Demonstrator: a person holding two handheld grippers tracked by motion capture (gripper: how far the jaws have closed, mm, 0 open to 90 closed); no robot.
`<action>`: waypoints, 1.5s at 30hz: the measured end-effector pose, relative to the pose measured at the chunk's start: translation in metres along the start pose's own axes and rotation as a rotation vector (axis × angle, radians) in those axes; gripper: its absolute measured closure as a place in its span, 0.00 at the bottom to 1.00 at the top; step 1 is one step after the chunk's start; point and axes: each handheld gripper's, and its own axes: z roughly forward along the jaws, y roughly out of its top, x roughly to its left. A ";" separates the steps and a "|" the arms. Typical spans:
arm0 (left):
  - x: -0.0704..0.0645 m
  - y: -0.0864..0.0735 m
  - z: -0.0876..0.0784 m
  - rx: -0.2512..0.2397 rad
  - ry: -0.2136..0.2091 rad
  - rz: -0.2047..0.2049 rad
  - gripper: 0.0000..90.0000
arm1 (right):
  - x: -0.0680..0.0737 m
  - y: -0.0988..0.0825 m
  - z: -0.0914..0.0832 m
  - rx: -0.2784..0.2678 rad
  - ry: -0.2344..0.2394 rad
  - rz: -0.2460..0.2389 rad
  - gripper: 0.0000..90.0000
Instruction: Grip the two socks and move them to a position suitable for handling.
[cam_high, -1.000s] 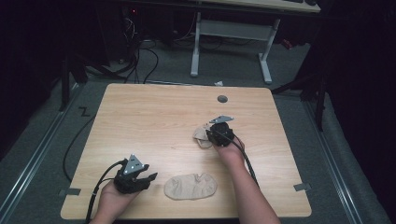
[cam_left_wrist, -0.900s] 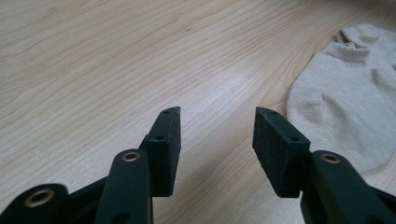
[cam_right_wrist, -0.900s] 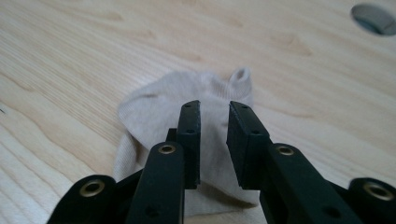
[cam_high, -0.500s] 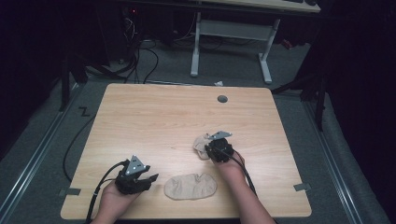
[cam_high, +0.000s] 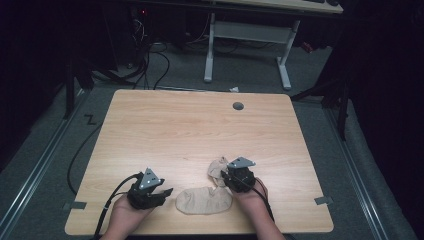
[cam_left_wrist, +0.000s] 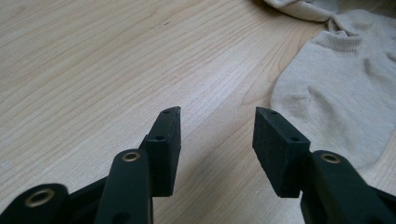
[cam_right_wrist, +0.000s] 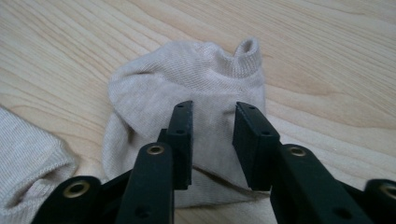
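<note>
Dragged nearer, crumpled sock (cam_right_wrist: 187, 88) lies under just-opening right tongs (cam_right_wrist: 212, 140); left tongs (cam_left_wrist: 217, 140) spread.

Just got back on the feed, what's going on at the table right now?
A person is working with two beige socks on a wooden table, a gripper in each hand. The right gripper is over the crumpled sock; its jaws have just been opening and stand apart above the fabric, not pinching it. The flat sock lies near the front edge, next to the crumpled one. The left gripper rests open beside the flat sock, holding nothing.
</note>
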 end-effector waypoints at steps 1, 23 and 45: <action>0.001 0.000 0.001 -0.001 0.002 -0.001 0.58 | 0.000 0.001 -0.002 -0.016 0.000 -0.004 0.72; 0.000 0.000 0.002 0.004 -0.006 0.002 0.58 | 0.027 0.020 -0.002 -0.083 0.039 -0.086 0.93; 0.001 -0.001 0.002 0.003 -0.015 -0.007 0.58 | 0.013 0.023 -0.009 -0.123 0.026 -0.045 1.00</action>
